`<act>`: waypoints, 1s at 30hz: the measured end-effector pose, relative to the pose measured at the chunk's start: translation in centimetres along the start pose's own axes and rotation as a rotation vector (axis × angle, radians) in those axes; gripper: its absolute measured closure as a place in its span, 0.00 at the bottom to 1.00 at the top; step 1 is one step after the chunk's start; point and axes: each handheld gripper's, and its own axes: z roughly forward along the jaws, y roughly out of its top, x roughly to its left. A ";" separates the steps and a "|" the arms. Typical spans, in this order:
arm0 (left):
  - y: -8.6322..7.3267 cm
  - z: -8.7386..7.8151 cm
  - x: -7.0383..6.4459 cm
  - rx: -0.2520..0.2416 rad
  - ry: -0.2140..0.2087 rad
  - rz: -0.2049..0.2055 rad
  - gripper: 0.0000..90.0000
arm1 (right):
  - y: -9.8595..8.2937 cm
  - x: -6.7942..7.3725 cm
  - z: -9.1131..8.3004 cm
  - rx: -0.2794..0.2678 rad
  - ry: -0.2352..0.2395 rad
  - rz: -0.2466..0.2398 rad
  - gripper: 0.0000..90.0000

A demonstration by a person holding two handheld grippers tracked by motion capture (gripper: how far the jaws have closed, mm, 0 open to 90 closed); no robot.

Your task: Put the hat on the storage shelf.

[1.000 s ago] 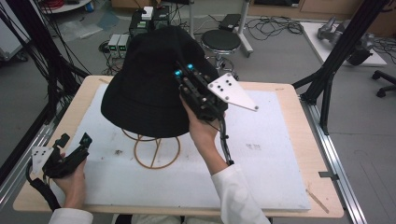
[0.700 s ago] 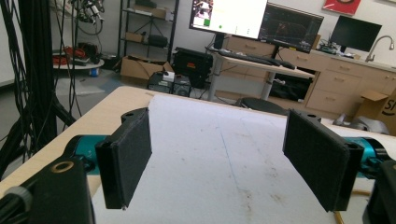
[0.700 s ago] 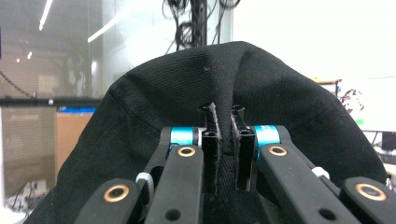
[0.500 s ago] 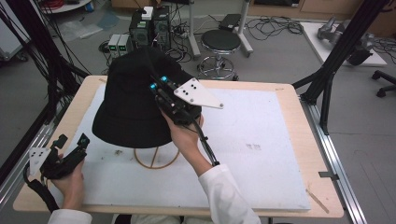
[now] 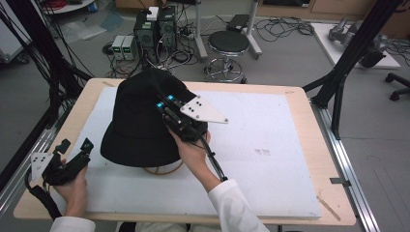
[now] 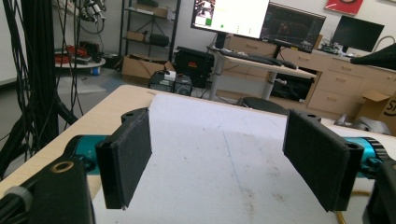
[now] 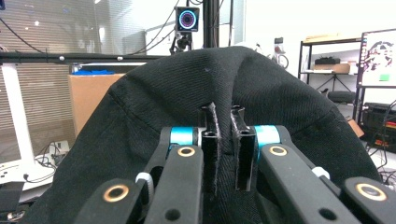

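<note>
A black bucket hat [image 5: 138,116] hangs over a thin wooden wire stand [image 5: 164,169] on the white mat. My right gripper [image 5: 164,107] is shut on a fold of the hat's cloth at its right side, near the crown. In the right gripper view the hat [image 7: 187,93] bulges up behind the gripper [image 7: 225,116], whose jaws pinch the fabric between them. My left gripper [image 5: 75,147] rests low at the table's front left, open, apart from the hat. Its own view shows the gripper [image 6: 217,156] spread wide with only the mat [image 6: 224,149] between its fingers.
The white mat [image 5: 270,159] covers most of the wooden table [image 5: 309,111]. Its right half is bare. Black frame posts [image 5: 348,63] stand at the table's right and left. A stool [image 5: 227,46] and computers [image 5: 154,29] stand on the floor beyond the far edge.
My right gripper has carried the hat leftward and lowered it over the stand, which now shows less. The left gripper has stayed in place.
</note>
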 end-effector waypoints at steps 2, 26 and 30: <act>0.0 0.0 0.0 -0.002 0.000 0.000 0.27 | -0.1 -0.1 -0.1 0.004 0.006 0.001 0.95; 0.0 0.1 0.0 -0.002 -0.001 -0.006 0.27 | -0.9 -0.5 -0.9 -0.002 -0.016 0.055 0.47; 0.0 0.1 0.0 -0.002 -0.001 -0.006 0.27 | -0.8 -0.9 -1.1 0.010 -0.034 0.068 0.36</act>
